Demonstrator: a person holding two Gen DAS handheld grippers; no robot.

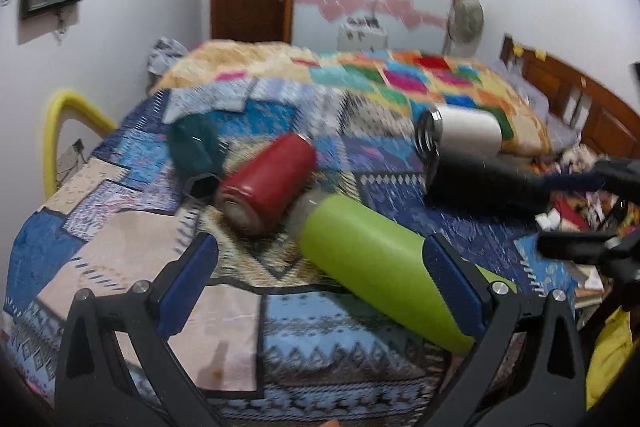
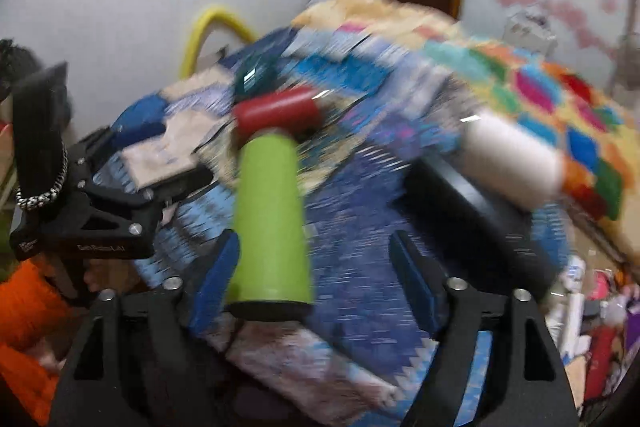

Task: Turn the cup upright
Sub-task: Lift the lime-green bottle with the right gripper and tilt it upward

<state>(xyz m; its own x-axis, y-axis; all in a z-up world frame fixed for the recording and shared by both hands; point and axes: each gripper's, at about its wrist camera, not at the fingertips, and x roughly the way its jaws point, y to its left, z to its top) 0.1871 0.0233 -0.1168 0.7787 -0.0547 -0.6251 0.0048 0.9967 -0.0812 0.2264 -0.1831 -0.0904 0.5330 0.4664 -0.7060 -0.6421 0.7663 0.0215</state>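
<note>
Several cups lie on their sides on a patterned blanket: a lime green cup point(image 1: 376, 263), a red cup point(image 1: 268, 183), a dark teal cup point(image 1: 196, 151), a white cup point(image 1: 468, 131) and a black cup point(image 1: 480, 183). My left gripper point(image 1: 320, 267) is open, its right finger touching or just in front of the green cup. In the blurred right wrist view my right gripper point(image 2: 316, 267) is open around the base end of the green cup point(image 2: 272, 227), with the red cup point(image 2: 280, 111) beyond it. The left gripper also shows in that view point(image 2: 120, 195).
The blanket point(image 1: 120, 227) covers a bed with a wooden headboard point(image 1: 580, 99) at the right. A yellow hose point(image 1: 60, 131) hangs at the left wall. Clutter point(image 1: 576, 211) lies beyond the bed's right edge. A colourful quilt point(image 1: 400, 75) lies behind the cups.
</note>
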